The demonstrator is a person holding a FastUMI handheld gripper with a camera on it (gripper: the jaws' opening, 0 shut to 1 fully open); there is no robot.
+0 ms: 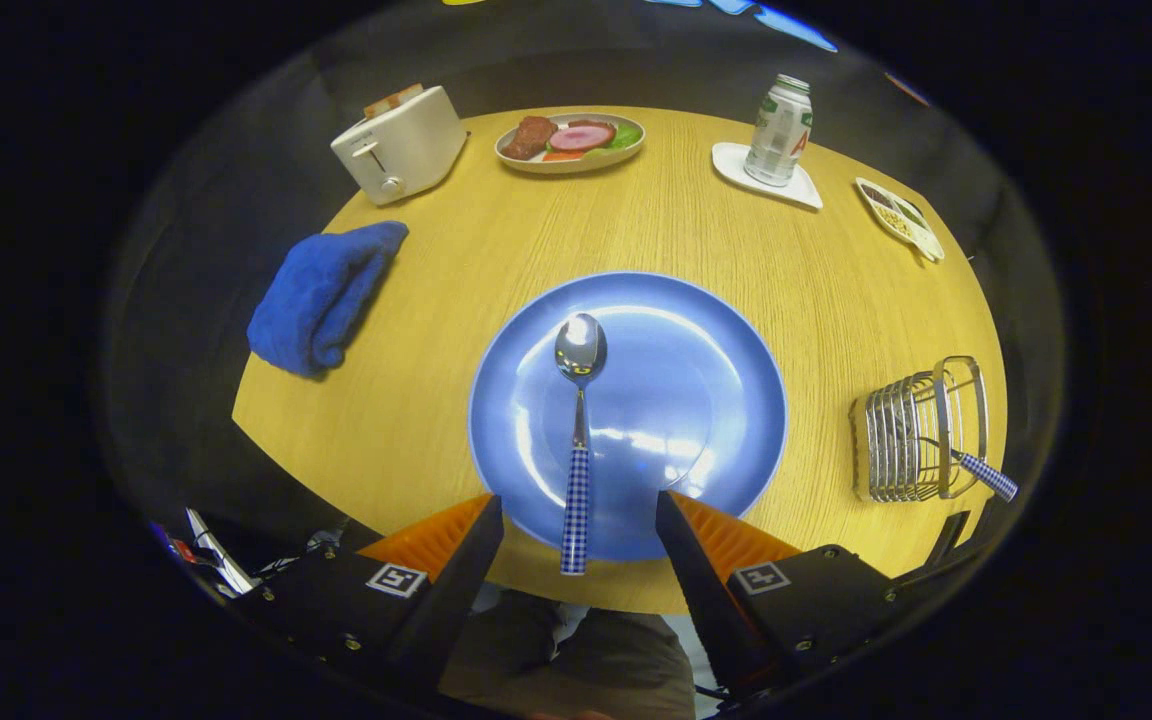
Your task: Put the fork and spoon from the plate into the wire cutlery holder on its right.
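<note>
Gripper (579,525) is hovering with fingers spread wide, holding nothing, spoon (577,430) handle lying between them. Spoon is sitting on the blue plate (716,400), bowl pointing away. A checked handle, likely the fork (984,475), is already sticking out of the wire cutlery holder (921,430) right of the plate. Roughly half done; spoon left.
</note>
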